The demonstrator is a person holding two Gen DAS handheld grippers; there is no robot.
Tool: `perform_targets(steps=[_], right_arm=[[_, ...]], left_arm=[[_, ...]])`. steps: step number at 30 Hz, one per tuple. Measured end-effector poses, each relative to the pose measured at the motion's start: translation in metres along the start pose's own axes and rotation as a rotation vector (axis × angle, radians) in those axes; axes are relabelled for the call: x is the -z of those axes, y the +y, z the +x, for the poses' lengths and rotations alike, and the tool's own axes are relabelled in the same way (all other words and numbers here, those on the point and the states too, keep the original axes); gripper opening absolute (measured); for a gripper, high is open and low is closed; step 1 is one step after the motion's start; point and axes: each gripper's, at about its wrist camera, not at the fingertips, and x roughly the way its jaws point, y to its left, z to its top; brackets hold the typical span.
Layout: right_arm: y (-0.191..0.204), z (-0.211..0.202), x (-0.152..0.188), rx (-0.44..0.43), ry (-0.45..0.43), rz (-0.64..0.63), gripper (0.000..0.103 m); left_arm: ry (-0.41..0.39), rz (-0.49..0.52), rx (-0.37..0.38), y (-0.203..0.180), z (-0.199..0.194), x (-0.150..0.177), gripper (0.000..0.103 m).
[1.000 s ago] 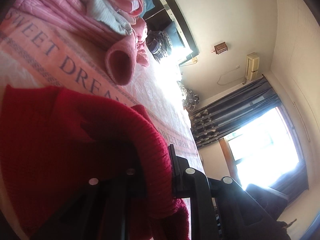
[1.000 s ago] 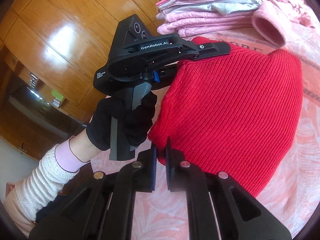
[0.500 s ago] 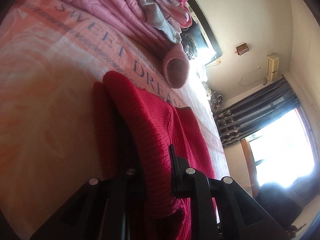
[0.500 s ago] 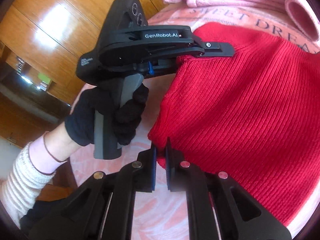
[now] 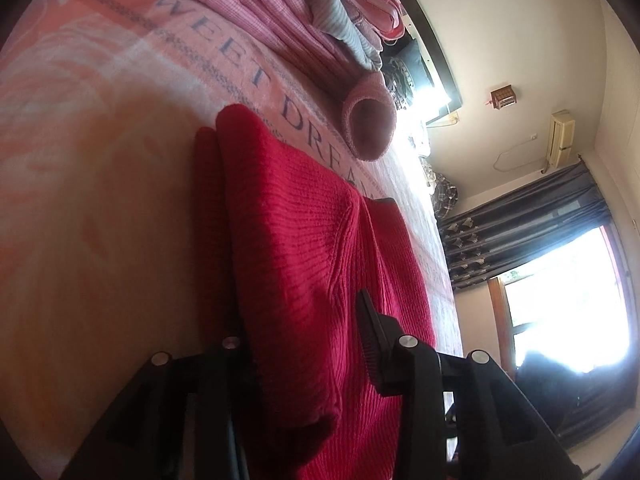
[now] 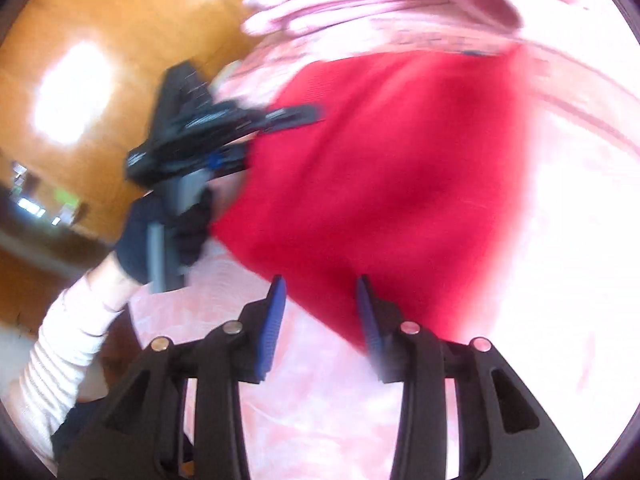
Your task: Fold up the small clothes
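Observation:
A red knit sweater (image 5: 304,232) lies folded on the pink blanket (image 5: 100,160). My left gripper (image 5: 298,320) is open, and a thick folded edge of the sweater sits loosely between its spread fingers. In the blurred right wrist view the sweater (image 6: 392,160) lies flat. My right gripper (image 6: 320,292) is open at its near corner, and its blue pads (image 6: 274,312) hold nothing. The left tool's black body (image 6: 192,136) sits at the sweater's left edge, held by a black-gloved hand (image 6: 168,232).
A stack of folded pink and grey clothes (image 5: 280,20) lies at the far end of the blanket, with a pink rolled cuff (image 5: 370,128) beside it. A wooden wardrobe (image 6: 80,80) stands to the left. A bright window (image 5: 560,300) with dark curtains (image 5: 520,220) is beyond the bed.
Both grippers lowered the red sweater onto the blanket and opened. The right one let go of the corner and drew back. The left one's fingers spread around the fold.

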Motion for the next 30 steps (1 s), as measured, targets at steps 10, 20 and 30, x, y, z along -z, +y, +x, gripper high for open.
perform_targets(steps=[10,20,30], right_arm=[[-0.057,-0.008,0.026,-0.085,0.049,0.210,0.045],[-0.060,-0.005,0.039,0.063,0.076,0.158,0.015],[-0.053,-0.008,0.026,0.034,0.074,0.144,0.024]], left_arm=[[0.061,0.067,-0.115,-0.023,-0.022,0.069,0.049],[0.065,0.113,-0.138,-0.025,-0.019,0.073,0.049],[-0.001,0.018,-0.148,-0.020,-0.052,0.032,0.049]])
